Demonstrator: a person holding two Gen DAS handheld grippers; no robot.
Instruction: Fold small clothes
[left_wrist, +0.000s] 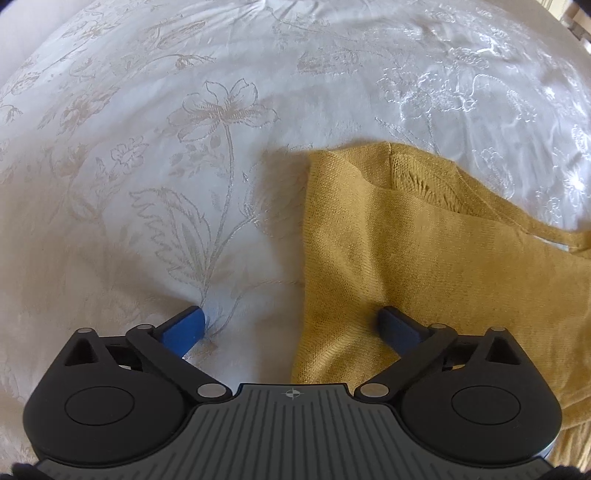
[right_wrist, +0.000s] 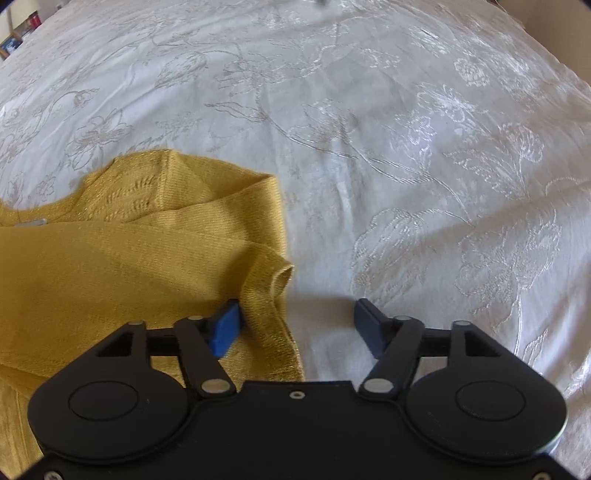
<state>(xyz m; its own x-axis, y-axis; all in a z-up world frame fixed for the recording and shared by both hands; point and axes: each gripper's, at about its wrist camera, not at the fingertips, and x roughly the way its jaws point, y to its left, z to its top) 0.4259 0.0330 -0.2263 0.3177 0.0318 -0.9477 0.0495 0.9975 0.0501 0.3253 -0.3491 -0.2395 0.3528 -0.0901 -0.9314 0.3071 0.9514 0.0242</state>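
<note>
My left gripper spread wide over the mustard knit top's left edge, my right gripper spread, folded cuff loose between its fingers, white embroidered bedspread beneath

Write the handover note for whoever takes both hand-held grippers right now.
Left hand-held gripper: open, straddling the left edge of the mustard knit top, holding nothing.
Right hand-held gripper: open, straddling the top's right edge by the sleeve cuff, holding nothing.
The top lies on the white embroidered bedspread.
Done: both sides look folded inward.
Left: probably fold it across once more and tidy it.
</note>
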